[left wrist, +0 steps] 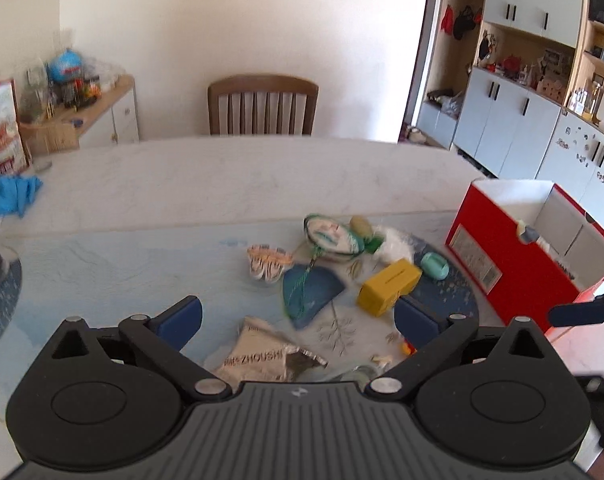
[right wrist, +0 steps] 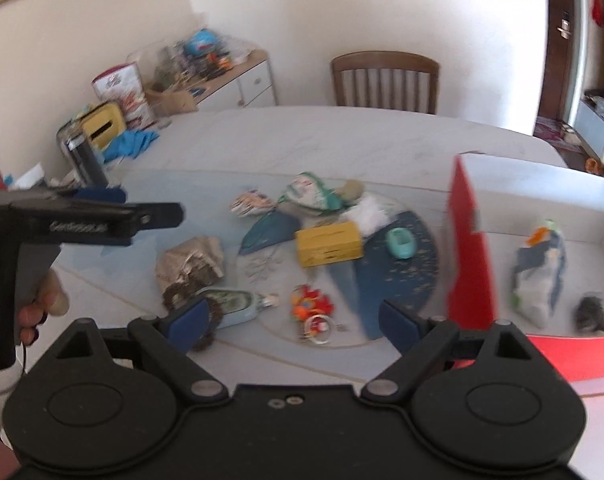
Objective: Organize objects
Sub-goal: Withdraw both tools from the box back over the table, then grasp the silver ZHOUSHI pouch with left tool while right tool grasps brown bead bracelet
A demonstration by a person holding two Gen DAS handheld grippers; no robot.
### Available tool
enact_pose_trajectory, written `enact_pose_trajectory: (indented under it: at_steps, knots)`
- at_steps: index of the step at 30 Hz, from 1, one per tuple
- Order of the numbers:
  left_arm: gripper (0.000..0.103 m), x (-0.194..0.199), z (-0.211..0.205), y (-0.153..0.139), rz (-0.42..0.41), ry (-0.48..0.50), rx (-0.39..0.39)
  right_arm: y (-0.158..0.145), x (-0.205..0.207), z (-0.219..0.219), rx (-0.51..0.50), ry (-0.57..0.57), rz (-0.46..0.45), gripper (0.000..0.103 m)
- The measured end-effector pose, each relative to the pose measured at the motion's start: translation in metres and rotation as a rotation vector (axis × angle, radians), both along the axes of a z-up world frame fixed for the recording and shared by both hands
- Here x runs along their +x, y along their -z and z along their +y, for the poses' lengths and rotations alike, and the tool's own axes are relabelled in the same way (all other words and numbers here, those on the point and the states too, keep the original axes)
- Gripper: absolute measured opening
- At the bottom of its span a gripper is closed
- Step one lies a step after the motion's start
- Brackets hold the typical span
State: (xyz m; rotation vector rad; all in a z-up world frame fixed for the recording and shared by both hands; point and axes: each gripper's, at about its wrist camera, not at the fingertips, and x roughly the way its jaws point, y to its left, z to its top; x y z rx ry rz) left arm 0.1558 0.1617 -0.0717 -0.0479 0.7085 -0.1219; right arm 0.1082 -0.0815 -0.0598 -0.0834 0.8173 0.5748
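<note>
A pile of small objects lies on the table mat: a yellow box (left wrist: pixel 389 286) (right wrist: pixel 329 243), a teal oval case (left wrist: pixel 435 265) (right wrist: pixel 401 243), a blue pouch (left wrist: pixel 309 294) (right wrist: pixel 268 231), a silver foil packet (left wrist: pixel 262 354) (right wrist: pixel 190 260), a green-white bag (left wrist: pixel 331 236) (right wrist: pixel 309 192) and an orange toy (right wrist: pixel 310 304). A red box (left wrist: pixel 513 256) (right wrist: pixel 467 256) stands open at the right, with a penguin-print bag (right wrist: pixel 539 272) and a dark item (right wrist: pixel 591 314) inside. My left gripper (left wrist: pixel 298 320) is open and empty above the pile. My right gripper (right wrist: pixel 294 320) is open and empty over the table's near edge.
A wooden chair (left wrist: pixel 262 106) (right wrist: pixel 385 82) stands behind the marble table (left wrist: pixel 222 176). A blue cloth (left wrist: pixel 12 196) and a yellow tissue box (right wrist: pixel 102 126) lie at the far left. A cluttered sideboard (left wrist: pixel 102 112) stands against the wall. Cabinets (left wrist: pixel 521 120) are at the right.
</note>
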Motion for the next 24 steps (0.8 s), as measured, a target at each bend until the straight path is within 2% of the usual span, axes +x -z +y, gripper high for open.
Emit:
enact_pose_trajectory:
  at_steps: [10,21,24]
  knots:
    - [0.103,0.017,0.014,0.033,0.062,0.033,0.010,0.033,0.005,0.051,-0.046,-0.070,0.039,0.090]
    - [0.103,0.037,0.030,0.061,0.118,0.075,-0.018,0.060,0.018,0.074,-0.049,-0.079,0.112,0.088]
    - [0.102,0.041,0.031,0.065,0.133,0.093,-0.005,0.065,0.021,0.080,-0.062,-0.082,0.120,0.084]
